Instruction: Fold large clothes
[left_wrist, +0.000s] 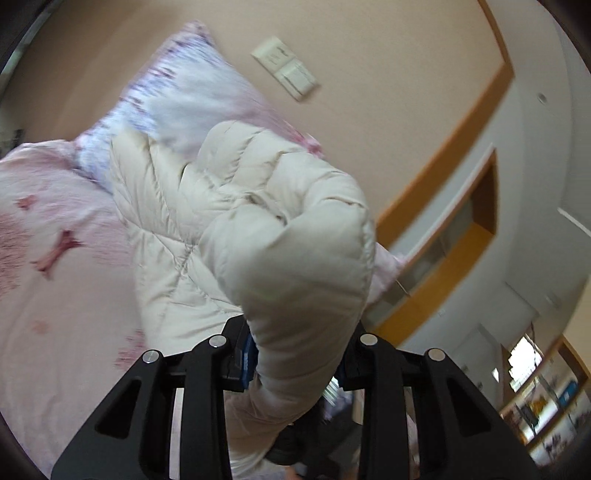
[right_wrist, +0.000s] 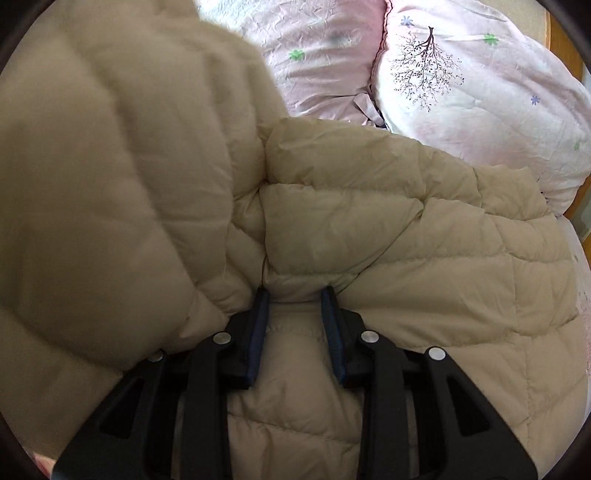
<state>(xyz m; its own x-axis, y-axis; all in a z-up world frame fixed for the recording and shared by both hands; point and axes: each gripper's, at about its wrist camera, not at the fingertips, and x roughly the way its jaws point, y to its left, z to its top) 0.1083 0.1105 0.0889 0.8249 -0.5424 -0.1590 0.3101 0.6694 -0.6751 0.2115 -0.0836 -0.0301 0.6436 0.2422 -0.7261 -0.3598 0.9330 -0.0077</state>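
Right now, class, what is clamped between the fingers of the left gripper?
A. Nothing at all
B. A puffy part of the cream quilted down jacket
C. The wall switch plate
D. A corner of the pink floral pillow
B: in the left wrist view the left gripper is shut on a bulging fold of the cream down jacket, lifted above the pink bedding.

no text, label or number can be read — not in either view.
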